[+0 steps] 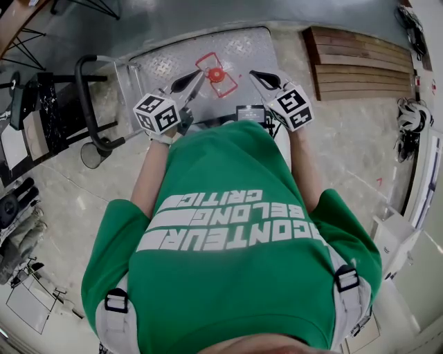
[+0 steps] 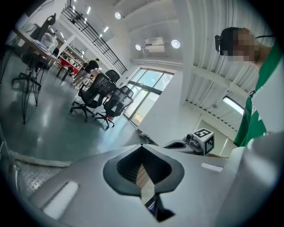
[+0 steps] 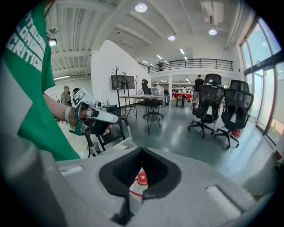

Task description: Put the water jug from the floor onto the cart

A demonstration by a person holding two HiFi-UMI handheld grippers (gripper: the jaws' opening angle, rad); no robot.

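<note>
Left tool [image 1: 199, 75] and right tool [image 1: 255, 74] flank the water jug [image 1: 217, 74].

The left claw [image 1: 197, 76] and the right claw [image 1: 255, 73] are held out forward side by side (tips angled inward), each with its jaws pressed together.

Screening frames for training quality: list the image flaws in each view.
Head view: fisheye curves everything, green shirt blocks the lower half. Left gripper view: black vignette ring, room tilted. Right gripper view: ceiling light flares, edges bend.
</note>
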